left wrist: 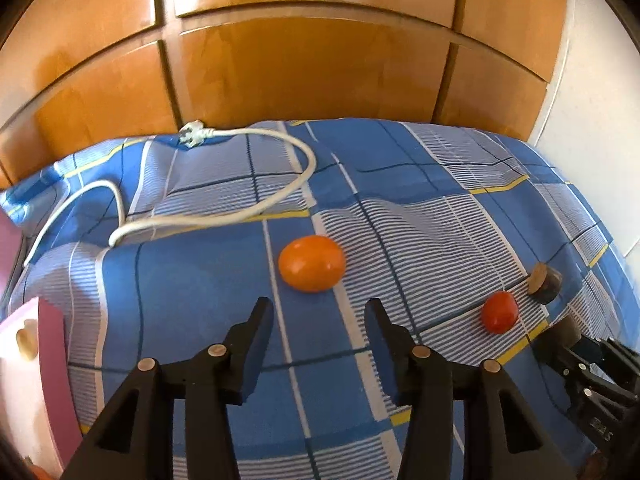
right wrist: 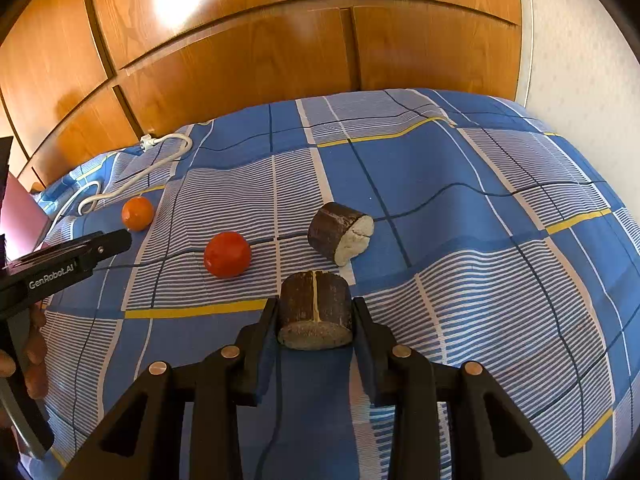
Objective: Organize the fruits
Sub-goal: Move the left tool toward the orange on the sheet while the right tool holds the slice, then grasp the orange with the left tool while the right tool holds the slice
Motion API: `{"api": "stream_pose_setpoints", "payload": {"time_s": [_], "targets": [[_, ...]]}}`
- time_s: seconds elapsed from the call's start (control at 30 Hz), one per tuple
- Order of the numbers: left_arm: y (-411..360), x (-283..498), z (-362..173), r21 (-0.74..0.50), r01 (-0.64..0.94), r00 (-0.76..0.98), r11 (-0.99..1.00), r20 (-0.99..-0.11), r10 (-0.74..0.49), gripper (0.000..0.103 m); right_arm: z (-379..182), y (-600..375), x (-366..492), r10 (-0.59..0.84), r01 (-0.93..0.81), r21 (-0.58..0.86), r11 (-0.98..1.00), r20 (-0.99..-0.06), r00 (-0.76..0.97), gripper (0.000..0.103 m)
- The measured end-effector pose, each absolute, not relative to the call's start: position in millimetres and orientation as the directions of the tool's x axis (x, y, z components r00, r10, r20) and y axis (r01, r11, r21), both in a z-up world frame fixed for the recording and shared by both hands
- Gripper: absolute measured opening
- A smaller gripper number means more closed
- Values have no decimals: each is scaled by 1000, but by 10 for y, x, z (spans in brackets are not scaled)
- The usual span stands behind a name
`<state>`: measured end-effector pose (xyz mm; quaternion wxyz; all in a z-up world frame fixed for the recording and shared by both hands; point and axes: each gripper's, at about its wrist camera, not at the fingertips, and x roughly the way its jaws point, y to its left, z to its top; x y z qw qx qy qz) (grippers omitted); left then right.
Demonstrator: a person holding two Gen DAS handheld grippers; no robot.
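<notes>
I note a wooden wardrobe (left wrist: pixel 304 64) behind the bed, whose blue checked bedsheet (right wrist: pixel 460 208) carries all items. A pink-and-white box (left wrist: pixel 44 364) stands at the left edge of my left view. A white power cable (left wrist: pixel 224 216) lies looped near the wardrobe. My left gripper (left wrist: pixel 318 312) hovers with its jaws apart and nothing between them; the orange fruit (left wrist: pixel 312 263) sits on the sheet just beyond its tips. My right gripper (right wrist: pixel 315 312) has its jaws closed on a brown cylindrical piece (right wrist: pixel 315 314), gripped at both sides. A second brown piece (right wrist: pixel 340 232), showing a pale cut face, lies tilted on the sheet just beyond it. The red fruit (right wrist: pixel 227 254) rests between that piece and the orange one, apart from both.
</notes>
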<state>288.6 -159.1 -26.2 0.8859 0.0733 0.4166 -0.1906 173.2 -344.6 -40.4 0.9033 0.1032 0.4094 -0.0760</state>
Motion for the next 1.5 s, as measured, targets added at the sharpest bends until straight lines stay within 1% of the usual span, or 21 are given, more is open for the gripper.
{"api": "stream_pose_setpoints", "payload": {"time_s": [0.1,0.27,0.53,0.8,1.1,1.23,1.37,1.5], "targets": [[-1615,2918,-279,-29,409,579,912,-764,-284,52,-405,-3455,1733,-49,220,128,967,-755,654,35],[-1645,2987,-314,-14,420,581,907,-764,-281,54,-406,-3461,1730,-44,216,131,968,-754,656,35],[-1689,3045,-354,11,438,588,899,-760,-277,55,-405,-3458,1729,-45,214,129,968,-753,656,35],[-1709,3081,-352,34,467,596,884,-750,-286,55,-391,-3401,1729,-68,199,84,977,-754,653,35],[-1691,3162,-432,3,480,551,877,-779,-299,55,-394,-3401,1730,-70,191,73,979,-757,650,35],[-1703,3159,-432,12,482,553,876,-780,-294,55,-396,-3401,1735,-70,188,72,979,-757,649,35],[-1717,3177,-435,23,482,557,876,-780,-285,57,-396,-3402,1738,-69,186,69,980,-758,649,35],[-1715,3187,-439,24,479,558,878,-780,-283,57,-394,-3366,1743,-87,178,39,983,-759,646,35]]}}
